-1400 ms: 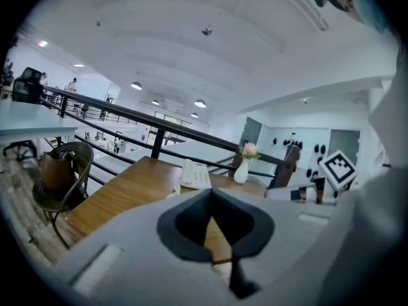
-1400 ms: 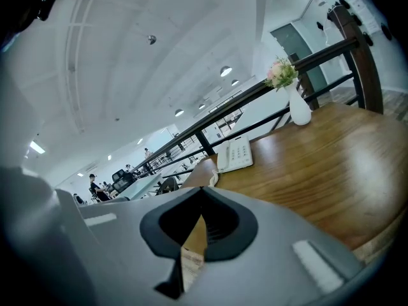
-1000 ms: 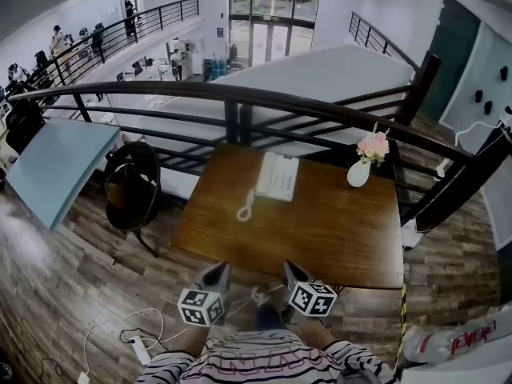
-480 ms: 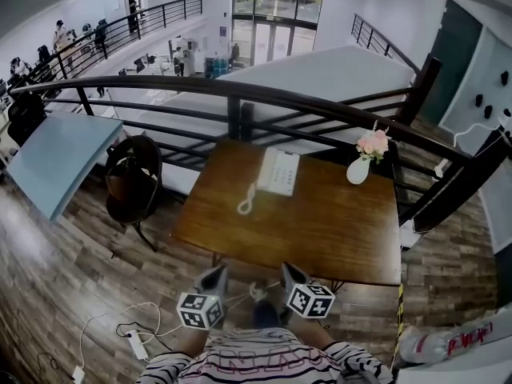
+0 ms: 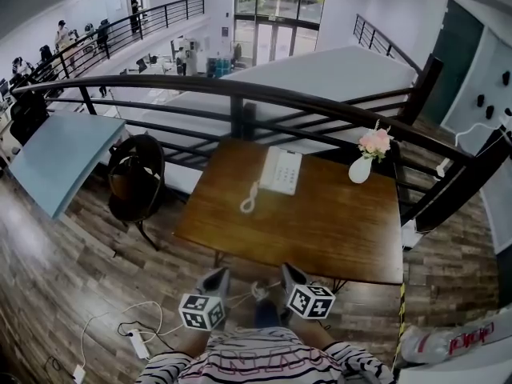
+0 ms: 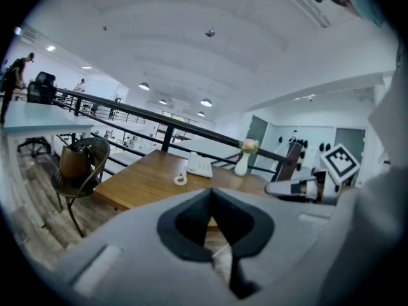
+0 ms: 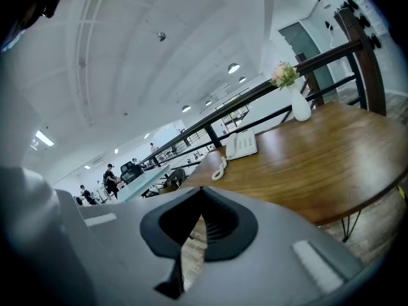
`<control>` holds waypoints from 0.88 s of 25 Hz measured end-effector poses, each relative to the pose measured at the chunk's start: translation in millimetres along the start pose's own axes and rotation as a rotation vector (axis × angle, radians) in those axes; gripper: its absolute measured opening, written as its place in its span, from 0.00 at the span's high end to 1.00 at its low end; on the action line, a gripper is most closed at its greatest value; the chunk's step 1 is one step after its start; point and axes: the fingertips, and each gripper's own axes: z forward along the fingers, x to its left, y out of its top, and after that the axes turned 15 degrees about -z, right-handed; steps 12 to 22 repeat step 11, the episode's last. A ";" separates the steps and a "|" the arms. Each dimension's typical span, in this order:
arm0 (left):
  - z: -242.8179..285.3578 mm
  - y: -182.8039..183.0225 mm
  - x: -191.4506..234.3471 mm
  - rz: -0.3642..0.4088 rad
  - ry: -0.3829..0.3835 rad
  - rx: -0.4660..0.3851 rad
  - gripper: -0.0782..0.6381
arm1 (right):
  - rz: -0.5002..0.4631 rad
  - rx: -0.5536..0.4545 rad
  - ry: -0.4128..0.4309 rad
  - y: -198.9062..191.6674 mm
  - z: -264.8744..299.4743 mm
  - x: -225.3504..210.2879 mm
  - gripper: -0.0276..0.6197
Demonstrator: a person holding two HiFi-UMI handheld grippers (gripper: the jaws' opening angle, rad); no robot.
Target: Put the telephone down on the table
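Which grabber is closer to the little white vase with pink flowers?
Right. The right gripper hangs down-left of the white vase with pink flowers in the head view; the left gripper is farther left.

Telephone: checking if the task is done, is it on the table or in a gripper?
On the table: the telephone lies flat near the table's far edge; left gripper and right gripper are shut, empty.

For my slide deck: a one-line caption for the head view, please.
A telephone and vase on the wooden table; left gripper and right gripper, shut and empty, short of its near edge.
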 end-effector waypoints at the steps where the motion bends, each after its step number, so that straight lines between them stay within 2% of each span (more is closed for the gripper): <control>1: -0.2 -0.1 0.5 0.000 0.001 0.000 0.89 | -0.001 0.000 0.000 0.2 0.0 0.2 0.96; 22: -3.5 0.6 6.5 -0.002 -0.005 0.013 0.89 | -0.005 0.001 0.000 2.9 3.7 7.4 0.96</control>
